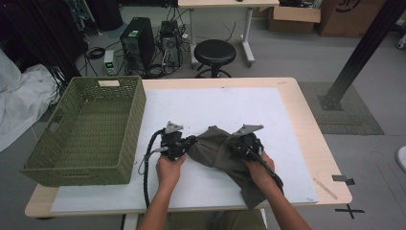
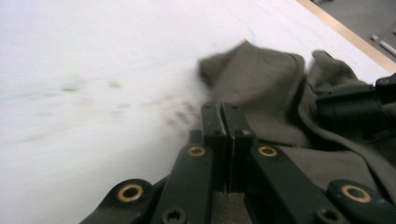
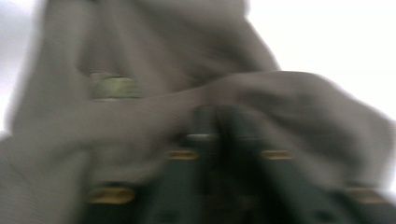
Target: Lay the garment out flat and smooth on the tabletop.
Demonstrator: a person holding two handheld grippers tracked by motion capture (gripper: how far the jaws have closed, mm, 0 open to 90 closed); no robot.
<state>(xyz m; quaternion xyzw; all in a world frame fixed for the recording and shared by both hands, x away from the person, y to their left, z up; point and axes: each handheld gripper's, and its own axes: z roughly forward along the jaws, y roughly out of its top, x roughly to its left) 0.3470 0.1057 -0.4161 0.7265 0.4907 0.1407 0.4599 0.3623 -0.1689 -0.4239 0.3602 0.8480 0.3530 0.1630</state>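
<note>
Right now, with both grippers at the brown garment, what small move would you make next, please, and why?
Probably draw the two grippers apart to spread the brown garment flat. The left gripper has its jaws shut at the cloth's left edge, the right gripper is shut amid its folds, and the cloth lies bunched between them on the white mat, near the green basket.

Lab: computer towers (image 1: 138, 42), floor cables (image 1: 158, 67)
</note>
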